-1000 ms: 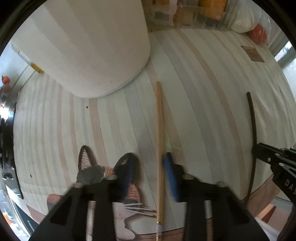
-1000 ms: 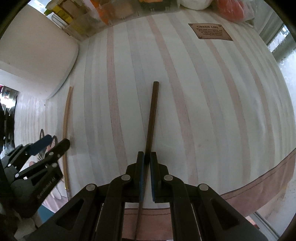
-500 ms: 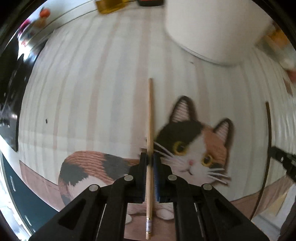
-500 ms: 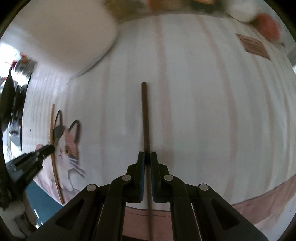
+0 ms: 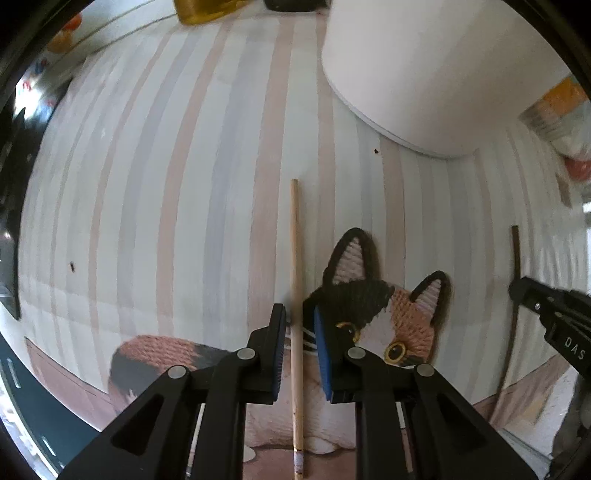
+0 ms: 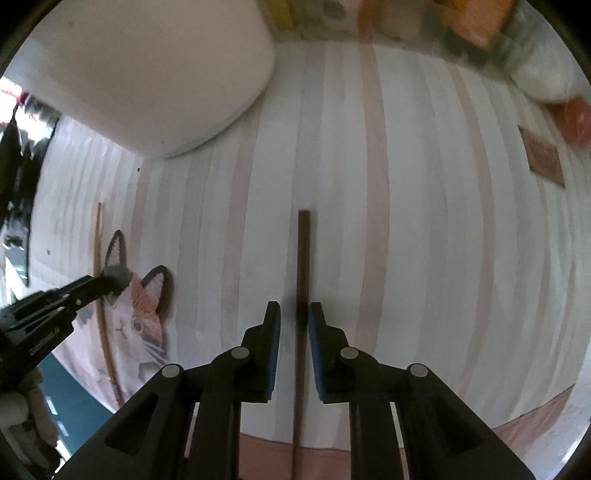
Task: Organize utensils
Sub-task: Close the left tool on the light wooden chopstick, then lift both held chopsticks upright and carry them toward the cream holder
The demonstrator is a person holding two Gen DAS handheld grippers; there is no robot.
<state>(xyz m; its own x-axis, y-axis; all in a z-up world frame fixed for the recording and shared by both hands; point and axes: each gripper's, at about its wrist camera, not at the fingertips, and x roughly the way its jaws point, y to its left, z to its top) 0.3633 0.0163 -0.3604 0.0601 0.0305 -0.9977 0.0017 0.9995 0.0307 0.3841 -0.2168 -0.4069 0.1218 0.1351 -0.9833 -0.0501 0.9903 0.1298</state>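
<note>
Left hand-held gripper (image 5: pixel 298 325): jaws opening, pale chopstick (image 5: pixel 294 280) between the pads, no longer pinched, lying on the striped mat (image 5: pixel 184 184).
Right hand-held gripper (image 6: pixel 294 320): jaws opening around dark chopstick (image 6: pixel 303 258).
Advice: lift straight up, avoid nudging either stick.
Beyond: white bowl (image 5: pixel 424 74).

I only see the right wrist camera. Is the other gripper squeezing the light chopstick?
Observer: No. The left gripper is opening; the light chopstick lies between its pads with a gap on each side.
Operator: Is anything on the chopstick's end?
Observer: Yes, a pale band wraps its near end.
Operator: What's past the cat placemat?
Observer: A blurry yellow object at the far edge.
</note>
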